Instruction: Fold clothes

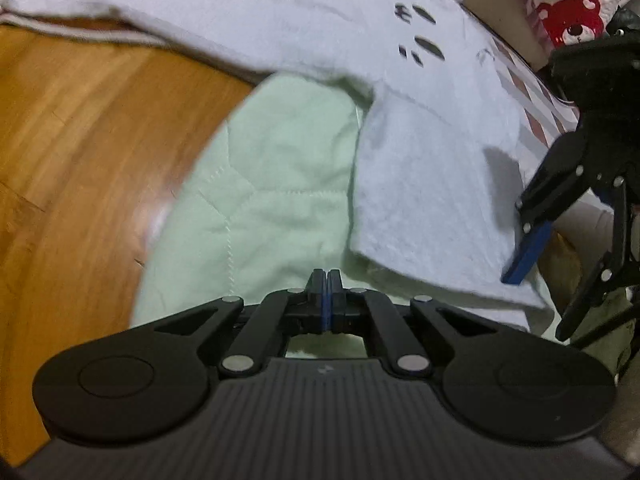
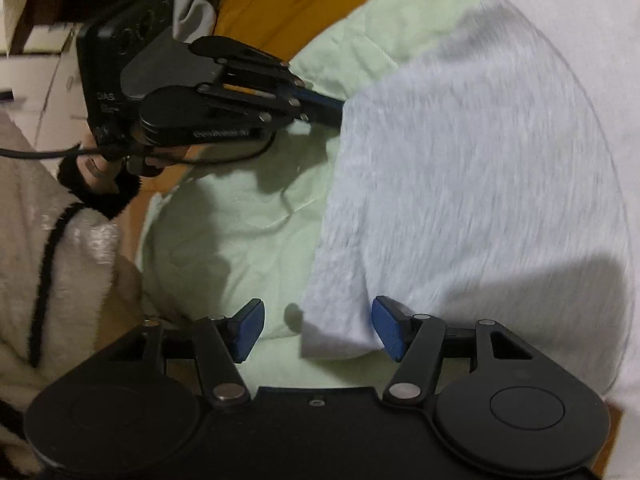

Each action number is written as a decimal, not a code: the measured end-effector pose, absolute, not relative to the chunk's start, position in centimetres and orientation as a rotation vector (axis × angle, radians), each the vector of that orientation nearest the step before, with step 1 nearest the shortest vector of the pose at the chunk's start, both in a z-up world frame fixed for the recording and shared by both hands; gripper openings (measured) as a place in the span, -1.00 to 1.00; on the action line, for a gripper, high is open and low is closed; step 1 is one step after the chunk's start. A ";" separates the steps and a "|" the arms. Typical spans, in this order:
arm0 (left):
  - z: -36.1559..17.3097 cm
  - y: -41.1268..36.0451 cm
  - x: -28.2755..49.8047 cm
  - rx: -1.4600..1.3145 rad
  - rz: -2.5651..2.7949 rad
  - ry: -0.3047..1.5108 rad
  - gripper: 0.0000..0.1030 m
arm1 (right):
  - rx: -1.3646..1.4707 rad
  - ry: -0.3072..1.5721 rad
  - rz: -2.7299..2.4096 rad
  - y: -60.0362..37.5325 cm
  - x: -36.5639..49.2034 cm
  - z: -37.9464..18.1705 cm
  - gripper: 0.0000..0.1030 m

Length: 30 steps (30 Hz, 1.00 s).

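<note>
A white fleecy garment (image 1: 420, 184) with dark printed marks lies spread on a pale green quilt (image 1: 272, 184). My left gripper (image 1: 325, 280) is shut, pads pressed together with no cloth showing between them, over the quilt just left of the garment's side edge. In the right wrist view the left gripper (image 2: 332, 106) points its tips at that edge of the garment (image 2: 460, 200). My right gripper (image 2: 318, 328) stands open, and the garment's near corner lies between its blue pads (image 2: 248, 330), unpinched. From the left wrist view the right gripper (image 1: 540, 300) hovers over that corner.
Wooden floor (image 1: 80, 160) shows left of the quilt (image 2: 240, 220). A checked sheet (image 1: 532, 92) and a cushion with a red bear print (image 1: 572, 20) lie at the far right. A person's fluffy cream sleeve (image 2: 60, 260) fills the left of the right wrist view.
</note>
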<state>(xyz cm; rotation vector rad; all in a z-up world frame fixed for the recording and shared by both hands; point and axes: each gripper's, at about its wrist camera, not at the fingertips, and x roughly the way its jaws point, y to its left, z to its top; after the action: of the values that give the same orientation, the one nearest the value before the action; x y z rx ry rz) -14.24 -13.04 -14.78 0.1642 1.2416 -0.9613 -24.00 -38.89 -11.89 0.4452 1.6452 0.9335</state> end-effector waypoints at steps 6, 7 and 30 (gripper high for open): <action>-12.3 -12.6 -13.2 0.123 -0.905 1.155 -0.94 | 0.667 1.471 0.925 -44.1 -22.9 -12.1 0.27; -12.1 -12.9 -13.0 0.120 -0.906 1.152 -0.94 | 0.743 1.397 0.897 -46.1 -22.5 -12.1 0.27; -9.4 -53.7 -3.5 0.354 -1.070 0.946 -0.36 | 0.552 0.654 -0.307 -86.4 -22.3 -12.2 0.26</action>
<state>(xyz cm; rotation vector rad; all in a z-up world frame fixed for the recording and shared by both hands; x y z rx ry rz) -3.48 -53.72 -9.40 0.3535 0.9457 -1.0700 -22.33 -86.35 -12.18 0.5524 0.6540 -0.3074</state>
